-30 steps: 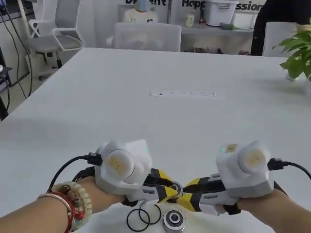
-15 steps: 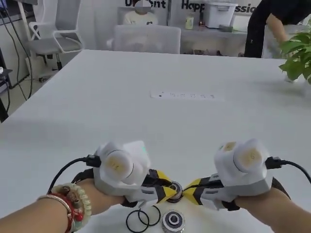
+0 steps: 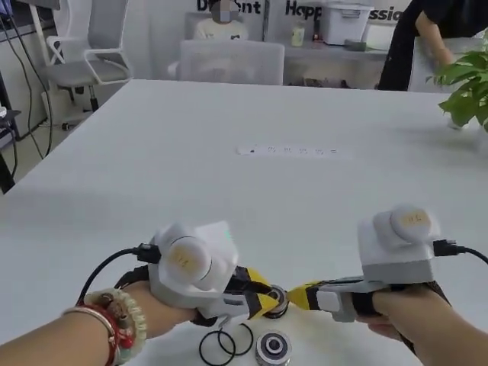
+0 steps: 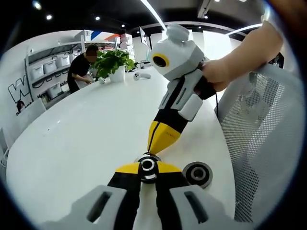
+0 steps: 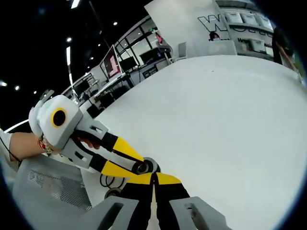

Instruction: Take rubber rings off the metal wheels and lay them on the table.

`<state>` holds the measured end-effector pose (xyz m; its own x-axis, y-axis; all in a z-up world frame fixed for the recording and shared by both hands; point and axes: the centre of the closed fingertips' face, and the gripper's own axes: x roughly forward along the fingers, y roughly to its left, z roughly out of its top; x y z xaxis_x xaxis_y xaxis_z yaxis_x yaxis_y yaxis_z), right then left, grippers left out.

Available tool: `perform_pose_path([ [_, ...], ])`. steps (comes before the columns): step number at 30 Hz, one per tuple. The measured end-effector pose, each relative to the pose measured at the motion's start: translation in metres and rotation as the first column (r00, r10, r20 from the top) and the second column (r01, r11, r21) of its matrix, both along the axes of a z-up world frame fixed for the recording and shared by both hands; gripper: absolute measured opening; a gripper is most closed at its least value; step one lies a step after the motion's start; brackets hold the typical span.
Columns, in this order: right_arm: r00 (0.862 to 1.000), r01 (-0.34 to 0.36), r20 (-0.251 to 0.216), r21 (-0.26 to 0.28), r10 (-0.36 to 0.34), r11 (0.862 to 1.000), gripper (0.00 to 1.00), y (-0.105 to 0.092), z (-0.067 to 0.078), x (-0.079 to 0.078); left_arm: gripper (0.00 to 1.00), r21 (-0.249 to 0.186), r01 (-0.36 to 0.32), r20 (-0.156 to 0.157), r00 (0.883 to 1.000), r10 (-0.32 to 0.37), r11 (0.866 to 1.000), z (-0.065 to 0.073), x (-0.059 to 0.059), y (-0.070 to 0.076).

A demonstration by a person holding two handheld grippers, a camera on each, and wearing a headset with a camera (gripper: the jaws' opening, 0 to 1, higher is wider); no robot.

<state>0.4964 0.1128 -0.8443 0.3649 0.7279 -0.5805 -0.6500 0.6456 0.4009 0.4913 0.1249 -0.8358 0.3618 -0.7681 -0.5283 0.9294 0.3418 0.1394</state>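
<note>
My left gripper (image 3: 271, 299) is shut on a small metal wheel (image 3: 276, 295) just above the white table (image 3: 229, 191). In the left gripper view its yellow tips (image 4: 147, 168) clamp the wheel (image 4: 147, 165) from both sides. My right gripper (image 3: 296, 296) meets it from the right, shut, its tips (image 5: 152, 178) pinching the black rubber ring on the wheel's rim (image 5: 145, 166). Two loose black rings (image 3: 225, 343) lie on the table below the left gripper. A second wheel (image 3: 272, 347) lies flat beside them.
The table's near edge runs right below the grippers. A mesh chair (image 4: 259, 139) stands close behind. A potted plant (image 3: 469, 88) stands at the far right, a white chair (image 3: 229, 57) at the far end, and a person (image 3: 427, 38) stands at the back shelves.
My right gripper has rolled about a quarter turn, so its round top now faces up, and it has drawn slightly to the right. The left gripper and wheel have stayed put.
</note>
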Motion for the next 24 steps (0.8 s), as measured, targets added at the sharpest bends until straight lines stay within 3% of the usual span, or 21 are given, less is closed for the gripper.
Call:
perform_pose_path([
  [24, 1.000, -0.020, -0.015, 0.011, 0.020, 1.000, 0.00, 0.0044, 0.0075, -0.0062, 0.06, 0.004, 0.012, 0.006, 1.000, -0.012, 1.000, 0.0004, -0.0021, -0.0017],
])
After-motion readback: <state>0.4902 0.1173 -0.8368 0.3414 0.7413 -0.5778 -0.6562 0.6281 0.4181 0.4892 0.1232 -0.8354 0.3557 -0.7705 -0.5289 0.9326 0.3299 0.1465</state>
